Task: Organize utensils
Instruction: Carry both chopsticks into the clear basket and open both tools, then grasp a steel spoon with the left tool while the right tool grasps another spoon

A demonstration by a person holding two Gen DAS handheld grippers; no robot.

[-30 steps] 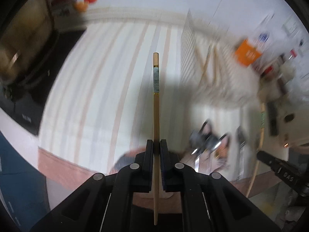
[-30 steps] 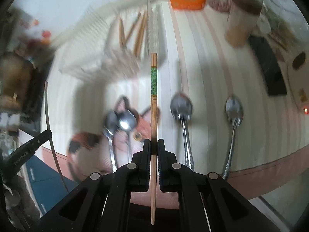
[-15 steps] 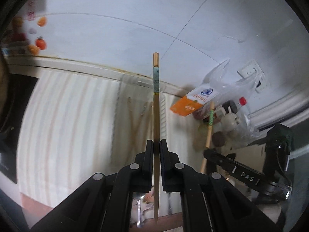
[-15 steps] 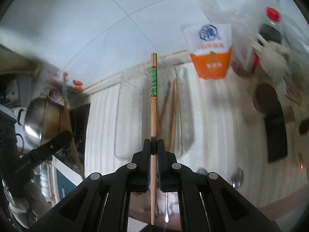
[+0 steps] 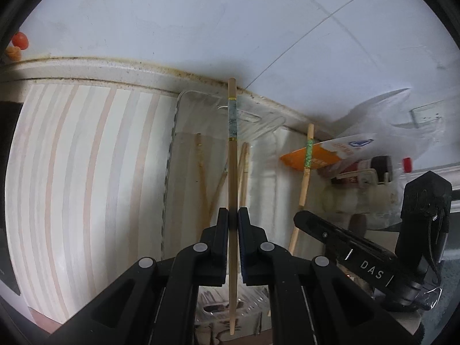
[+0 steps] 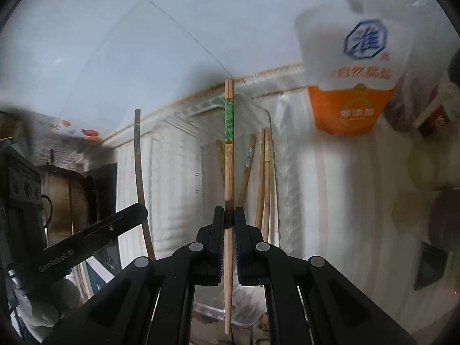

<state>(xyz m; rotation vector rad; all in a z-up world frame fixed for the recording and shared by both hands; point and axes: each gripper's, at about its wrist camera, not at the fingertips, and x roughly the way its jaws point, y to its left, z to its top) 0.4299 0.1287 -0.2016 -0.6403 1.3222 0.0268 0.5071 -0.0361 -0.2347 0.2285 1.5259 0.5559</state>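
My left gripper [image 5: 233,214] is shut on a wooden chopstick with a pale blue-grey band [image 5: 232,155], which points forward over a clear plastic tray [image 5: 184,97]. My right gripper [image 6: 229,212] is shut on a wooden chopstick with a green band [image 6: 229,149], also above the tray [image 6: 178,155]. Several chopsticks [image 6: 266,172] lie in the tray; they also show in the left wrist view [image 5: 244,169]. The right gripper [image 5: 339,235] with its green-banded chopstick [image 5: 308,149] shows in the left wrist view. The left gripper [image 6: 95,235] shows in the right wrist view.
The tray sits on a striped cloth [image 5: 72,172] against a white tiled wall [image 5: 230,23]. An orange and white packet [image 6: 350,92] and a plastic bag with bottles [image 5: 382,155] stand to the right. A dark stove [image 6: 26,189] is at the left.
Both grippers have risen from low over the spoons and tilted up toward the tray and wall, each still holding its chopstick. The tray now lies straight ahead and closer.
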